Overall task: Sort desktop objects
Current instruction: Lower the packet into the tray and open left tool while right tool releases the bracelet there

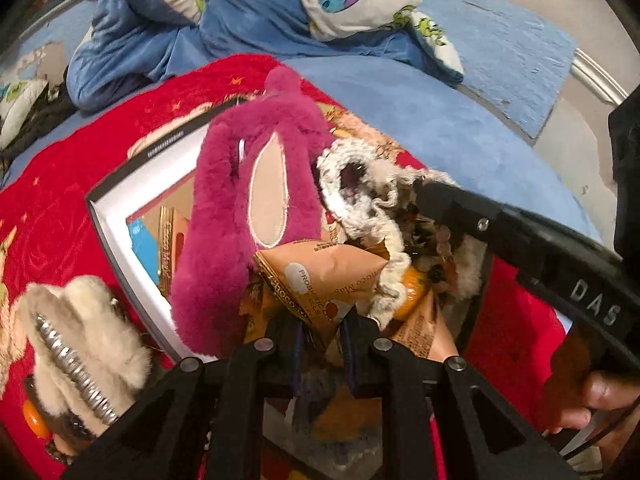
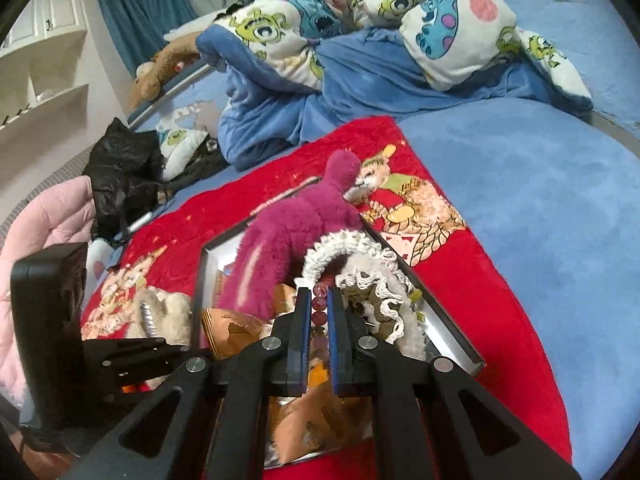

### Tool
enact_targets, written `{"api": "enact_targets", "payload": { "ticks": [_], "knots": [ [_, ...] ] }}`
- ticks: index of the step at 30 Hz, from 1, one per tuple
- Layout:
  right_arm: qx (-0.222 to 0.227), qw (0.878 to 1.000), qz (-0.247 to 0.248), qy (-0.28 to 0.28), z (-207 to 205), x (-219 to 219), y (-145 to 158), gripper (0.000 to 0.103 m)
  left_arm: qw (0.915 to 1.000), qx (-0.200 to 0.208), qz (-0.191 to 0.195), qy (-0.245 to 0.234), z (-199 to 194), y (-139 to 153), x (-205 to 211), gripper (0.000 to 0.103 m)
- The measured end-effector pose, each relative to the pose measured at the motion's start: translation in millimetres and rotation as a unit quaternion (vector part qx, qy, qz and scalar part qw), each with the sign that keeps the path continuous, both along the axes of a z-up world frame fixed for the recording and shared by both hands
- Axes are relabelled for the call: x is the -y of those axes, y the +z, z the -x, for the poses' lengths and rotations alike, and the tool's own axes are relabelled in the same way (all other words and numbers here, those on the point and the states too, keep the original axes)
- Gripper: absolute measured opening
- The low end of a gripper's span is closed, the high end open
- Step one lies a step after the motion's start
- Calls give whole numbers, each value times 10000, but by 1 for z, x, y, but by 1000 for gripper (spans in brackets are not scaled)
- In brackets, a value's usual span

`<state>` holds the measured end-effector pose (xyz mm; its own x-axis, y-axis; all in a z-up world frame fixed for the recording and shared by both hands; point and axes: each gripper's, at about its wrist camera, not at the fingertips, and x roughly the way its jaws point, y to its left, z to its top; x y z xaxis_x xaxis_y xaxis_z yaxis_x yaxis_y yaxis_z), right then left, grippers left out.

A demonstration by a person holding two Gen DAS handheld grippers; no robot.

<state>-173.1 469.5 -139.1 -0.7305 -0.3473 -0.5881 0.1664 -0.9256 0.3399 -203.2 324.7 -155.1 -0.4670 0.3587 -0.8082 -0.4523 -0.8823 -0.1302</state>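
We hold both grippers over a white-rimmed box [image 1: 105, 216] that sits on a red blanket [image 1: 60, 184] spread across a blue bed. Inside the box, our left gripper [image 1: 320, 330] is clamped on the lower corner of an orange snack packet [image 1: 320, 276], its jaws nearly together with the packet's foil pinched between them. The packet lies near the middle of the box, just beside a magenta plush headband [image 1: 240, 200] that arches up over the box's far rim. Our right gripper [image 2: 319, 312] reaches into the box from its right side; its jaws are narrowed onto a string of dark pink beads [image 2: 320, 298], which sits between the blue pads. Just beyond those tips, still inside the box, a cream crocheted headband [image 2: 360, 256] curls against the magenta one. Outside the box, off its left rim, a cream fur hair clip [image 1: 80, 328] with a silver comb rests on the blanket.
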Motion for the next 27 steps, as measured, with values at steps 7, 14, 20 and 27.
{"api": "enact_targets", "payload": {
  "ticks": [7, 14, 20, 27],
  "knots": [
    [296, 9995, 47, 116, 8, -1, -25, 8, 9995, 103, -164, 232, 3, -7, 4, 18],
    [180, 9995, 37, 262, 11, 0, -19, 8, 9992, 135, 32, 382, 3, -6, -2, 23],
    [172, 9991, 94, 380, 12, -1, -11, 10, 9982, 28, 444, 410, -1, -5, -13, 47],
    [107, 9991, 212, 357, 8, -8, -4, 16, 9971, -194, 508, 524, -2, -1, -6, 103]
  ]
}}
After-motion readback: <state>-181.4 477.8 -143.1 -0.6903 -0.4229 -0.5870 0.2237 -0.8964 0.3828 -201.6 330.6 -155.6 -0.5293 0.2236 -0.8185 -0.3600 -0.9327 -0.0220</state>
